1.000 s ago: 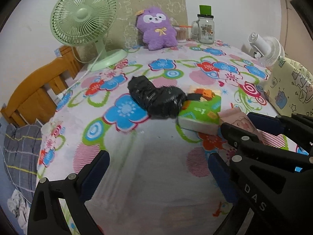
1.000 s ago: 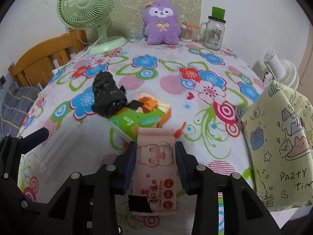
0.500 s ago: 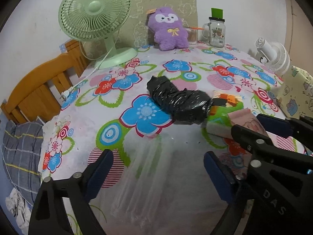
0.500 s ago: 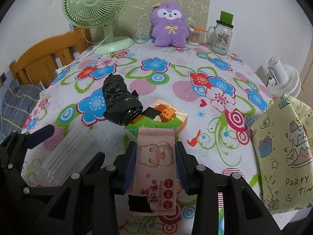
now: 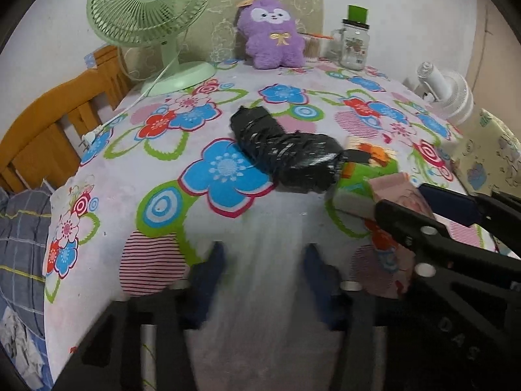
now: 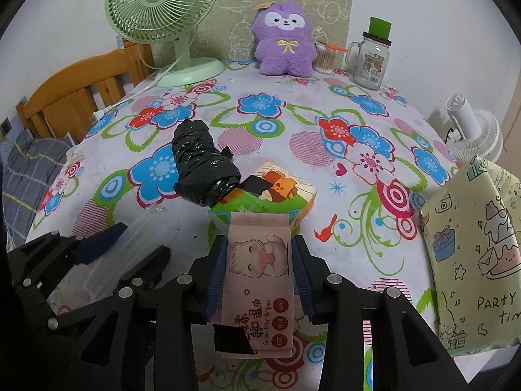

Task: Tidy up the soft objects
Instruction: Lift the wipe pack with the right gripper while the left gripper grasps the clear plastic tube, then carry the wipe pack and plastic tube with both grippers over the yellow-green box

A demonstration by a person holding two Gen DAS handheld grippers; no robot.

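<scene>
A flat clear plastic packet (image 5: pixel 263 296) lies on the flowered tablecloth (image 5: pixel 162 176) near the front edge. My left gripper (image 5: pixel 263 260) straddles it and its jaws are closing, blurred by motion; the pads are not visibly pressing. My right gripper (image 6: pixel 259 260) is shut on a pink wet-wipes pack (image 6: pixel 260 280) held just above the cloth. That pack (image 5: pixel 390 184) also shows at the right of the left wrist view. Ahead lie a black plastic-wrapped bundle (image 6: pixel 198 166) and a green tissue pack (image 6: pixel 276 195), touching. A purple plush (image 6: pixel 286 45) sits at the back.
A green desk fan (image 6: pixel 162 9) stands back left, its cord trailing over the edge. A glass mug jar (image 6: pixel 369 62) and a swab tub (image 6: pixel 324 57) stand beside the plush. A yellow party bag (image 6: pixel 472 260) and a white fan (image 6: pixel 472 130) are at right, a wooden chair (image 5: pixel 42 137) at left.
My left gripper's jaws have drawn in from wide apart to either side of the clear packet, and it has shifted slightly over the table. The right gripper keeps still with the wipes pack.
</scene>
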